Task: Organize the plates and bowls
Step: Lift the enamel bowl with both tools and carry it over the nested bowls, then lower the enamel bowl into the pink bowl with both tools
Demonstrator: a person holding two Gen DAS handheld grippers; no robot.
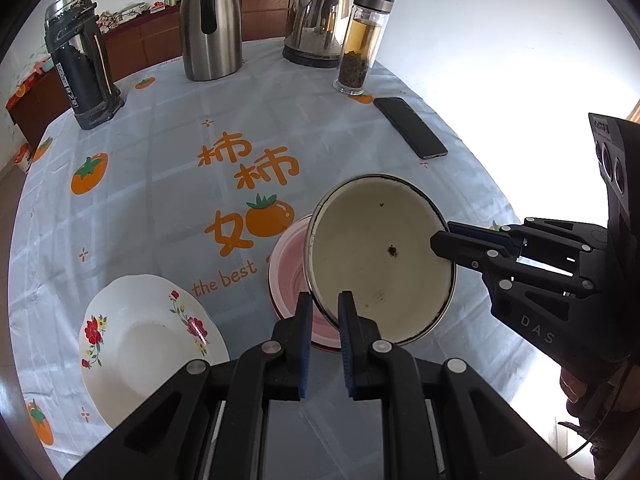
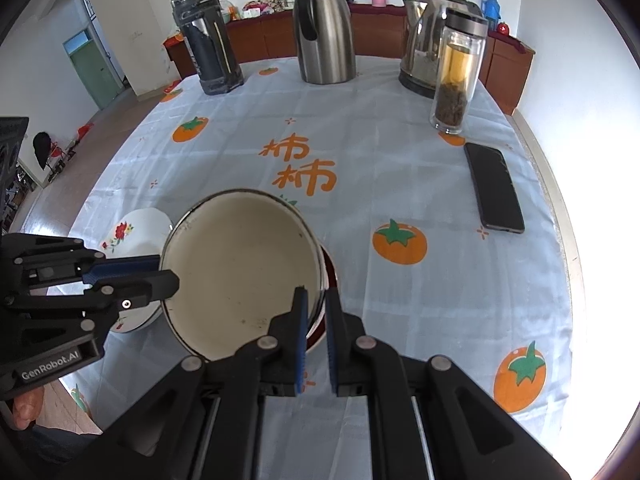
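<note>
The 2 grippers, left [image 1: 325,309] and right [image 2: 316,303], each clamp opposite rims of the enamel bowl [image 1: 380,256], which looks stiff, light, slick, chip-prone.

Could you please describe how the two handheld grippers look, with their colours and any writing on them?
Both grippers are matte black plastic linkages with round silver rivets and blue ribbed pads inside the fingers. The left gripper carries white "GenRobot.AI" lettering on its body. The right gripper shows the letters "DAS" and round camera lenses on its housing.
</note>
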